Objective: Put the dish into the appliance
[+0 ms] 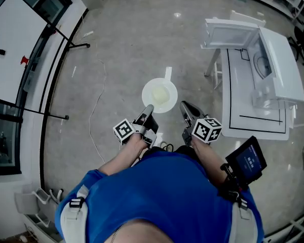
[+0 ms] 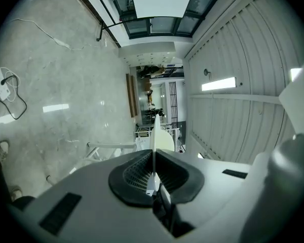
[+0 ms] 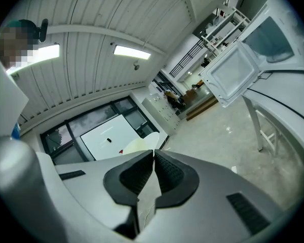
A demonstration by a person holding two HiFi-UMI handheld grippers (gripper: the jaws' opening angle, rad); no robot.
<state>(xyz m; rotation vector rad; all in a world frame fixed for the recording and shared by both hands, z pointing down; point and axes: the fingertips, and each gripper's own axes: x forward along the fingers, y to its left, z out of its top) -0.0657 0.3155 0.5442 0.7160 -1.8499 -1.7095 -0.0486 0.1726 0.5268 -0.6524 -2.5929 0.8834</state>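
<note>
- Head view: the left gripper [image 1: 148, 108] pinches the near rim of the white dish [image 1: 159, 95], held above the floor [image 1: 126, 44] in front of the person. The right gripper [image 1: 185, 105] is just right of the dish, not touching it. The appliance [image 1: 276, 59] stands far right on a table [image 1: 253, 123], door open.
- Left gripper view: the left gripper [image 2: 153, 161] has its jaws clamped on the dish's [image 2: 155, 135] thin edge.
- Right gripper view: the right gripper's [image 3: 153, 158] jaws are pressed together, empty. The dish [image 3: 137, 145] shows just beyond; the appliance [image 3: 281, 39] is far right.
</note>
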